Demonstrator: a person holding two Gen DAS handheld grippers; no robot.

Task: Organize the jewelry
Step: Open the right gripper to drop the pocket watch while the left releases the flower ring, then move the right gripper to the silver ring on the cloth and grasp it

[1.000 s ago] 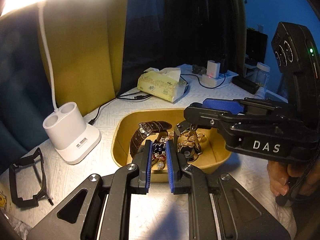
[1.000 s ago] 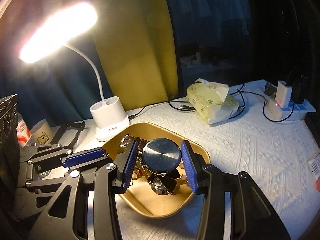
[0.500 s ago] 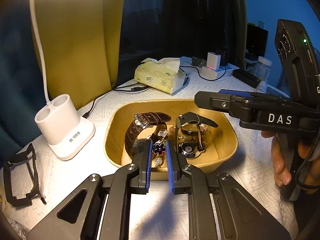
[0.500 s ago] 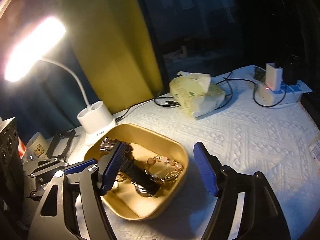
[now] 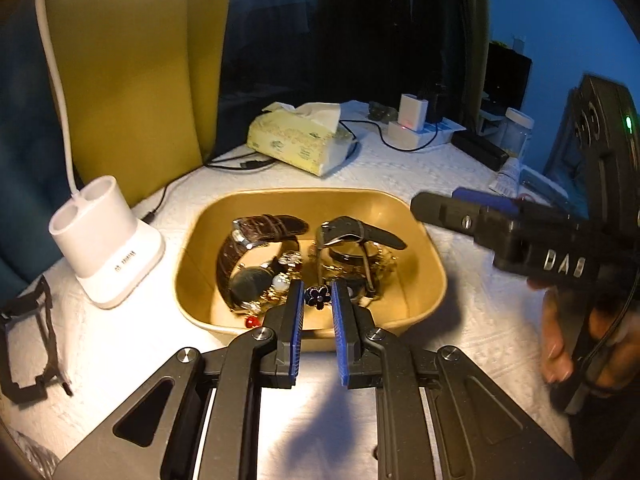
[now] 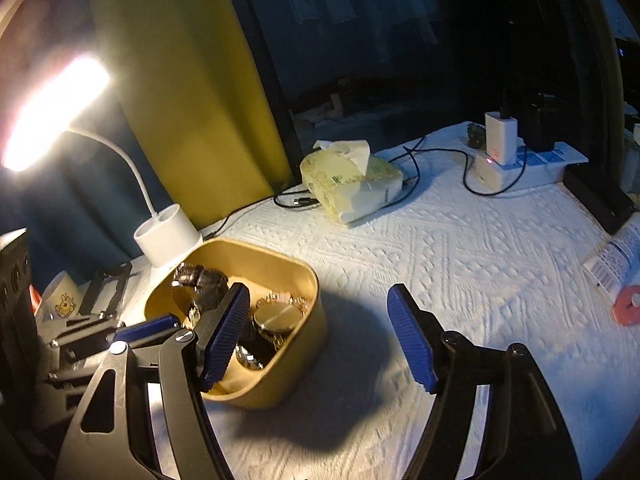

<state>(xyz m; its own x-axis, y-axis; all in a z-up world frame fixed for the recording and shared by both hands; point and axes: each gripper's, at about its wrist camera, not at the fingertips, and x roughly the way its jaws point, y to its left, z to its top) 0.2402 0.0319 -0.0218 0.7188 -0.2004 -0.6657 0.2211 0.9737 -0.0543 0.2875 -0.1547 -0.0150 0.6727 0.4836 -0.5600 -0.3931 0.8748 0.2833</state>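
A gold tray [image 5: 308, 194] holds a brown-strap watch [image 5: 256, 232], a black-strap watch [image 5: 360, 232] and several gold pieces. My left gripper [image 5: 318, 300] hovers over the tray's near rim, shut on a small dark flower-shaped piece [image 5: 318, 296]. In the left wrist view my right gripper [image 5: 444, 204] is off the tray's right edge. Its own view shows the right gripper [image 6: 318, 300] wide open with nothing between the pads. There its left finger overlaps the tray [image 6: 280, 256] and the right finger is over bare cloth. The left gripper [image 6: 120, 332] is at the lower left.
A white lamp base [image 5: 104, 236] stands left of the tray, with a black frame [image 5: 24, 340] further left. Behind are a tissue pack [image 5: 300, 140], cables and a power strip with a charger [image 5: 412, 124]. A tube [image 6: 616, 256] and a red ring [image 6: 628, 304] lie far right.
My right gripper let go of the black watch into the tray, opened wide and drew back to the right. The left gripper kept its hold on the flower piece.
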